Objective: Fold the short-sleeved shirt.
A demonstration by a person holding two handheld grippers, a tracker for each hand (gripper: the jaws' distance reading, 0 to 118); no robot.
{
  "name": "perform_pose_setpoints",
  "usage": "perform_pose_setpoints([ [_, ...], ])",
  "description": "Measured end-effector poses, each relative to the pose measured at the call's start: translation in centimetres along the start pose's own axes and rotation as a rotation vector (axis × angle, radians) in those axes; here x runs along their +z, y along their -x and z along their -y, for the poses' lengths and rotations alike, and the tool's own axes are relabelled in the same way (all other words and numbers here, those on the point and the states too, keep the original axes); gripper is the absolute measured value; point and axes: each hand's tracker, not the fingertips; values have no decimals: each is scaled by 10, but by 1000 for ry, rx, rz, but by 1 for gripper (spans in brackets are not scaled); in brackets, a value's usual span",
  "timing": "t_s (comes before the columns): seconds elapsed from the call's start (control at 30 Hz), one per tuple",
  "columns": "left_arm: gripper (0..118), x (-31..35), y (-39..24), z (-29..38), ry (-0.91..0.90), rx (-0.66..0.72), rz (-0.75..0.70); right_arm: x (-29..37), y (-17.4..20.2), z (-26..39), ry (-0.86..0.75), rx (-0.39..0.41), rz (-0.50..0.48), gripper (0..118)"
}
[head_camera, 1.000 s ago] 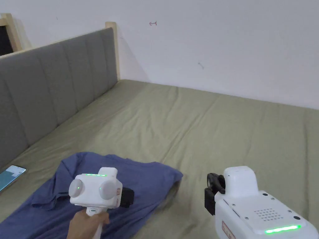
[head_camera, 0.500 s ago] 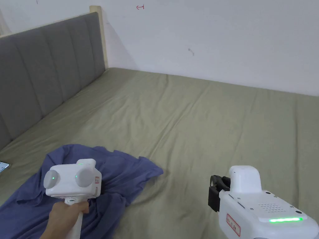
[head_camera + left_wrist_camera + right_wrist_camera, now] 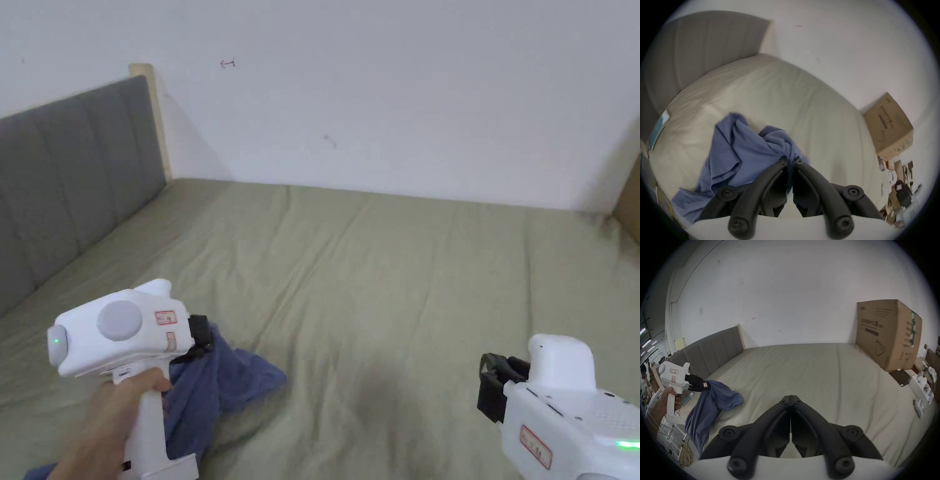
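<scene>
L gripper (image 3: 790, 162) fingers pinched the blue shirt (image 3: 737, 154), lifting it bunched off the bed (image 3: 387, 269). R gripper (image 3: 790, 398) closed, empty. Still pickup/spread step; next needs R grabbing a 2nd corner.

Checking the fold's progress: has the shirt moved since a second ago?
Yes. The shirt, flat before, now hangs bunched from the left claw above the bed.

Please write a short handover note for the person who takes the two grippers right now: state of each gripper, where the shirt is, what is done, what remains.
Left gripper: shut on the blue shirt, holding a bunched part up off the bed; the rest trails down to the sheet.
Right gripper: shut, holding nothing, above bare sheet.
Done: shirt picked up, no fold made.
Left: spread it flat, then fold.
</scene>
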Motion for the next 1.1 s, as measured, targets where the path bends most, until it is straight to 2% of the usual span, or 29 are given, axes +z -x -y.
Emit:
perform_pose_setpoints([
  [0.1,4,4,-70,-5,-17,-82,140,22,-30,-7,-34,-3,58,0],
  [0.2,4,11,-156,8,-18,-221,260,47,-60,-11,-71,-2,131,0],
  [0.4,4,16,-295,92,110,-379,580,95,-120,-7,-97,-43,268,0],
  [0.5,4,13,-350,150,177,-503,639,114,-147,2,-95,-56,335,0],
  [0.57,4,0,-373,193,256,-593,620,124,-162,11,-77,-70,368,0],
  [0.67,4,-32,-385,260,402,-653,610,137,-177,28,-44,-112,405,0],
  [0.77,4,-61,-382,317,507,-737,513,143,-194,46,-7,-162,434,0],
  [0.8,10,-68,-378,326,546,-730,498,145,-198,51,2,-175,433,0],
  [0.83,23,-70,-373,332,576,-732,475,146,-200,55,10,-184,437,0],
  [0.87,42,-70,-371,332,580,-728,472,146,-203,58,18,-189,439,0],
  [0.9,69,-66,-369,329,552,-734,477,146,-204,61,26,-191,440,0],
  [0.93,84,-59,-366,323,510,-756,468,146,-205,63,33,-190,440,0],
  [0.97,90,-53,-365,314,455,-774,472,145,-206,64,38,-189,440,0],
  [1.1,90,-33,-361,273,370,-808,459,138,-199,64,47,-193,415,0],
])
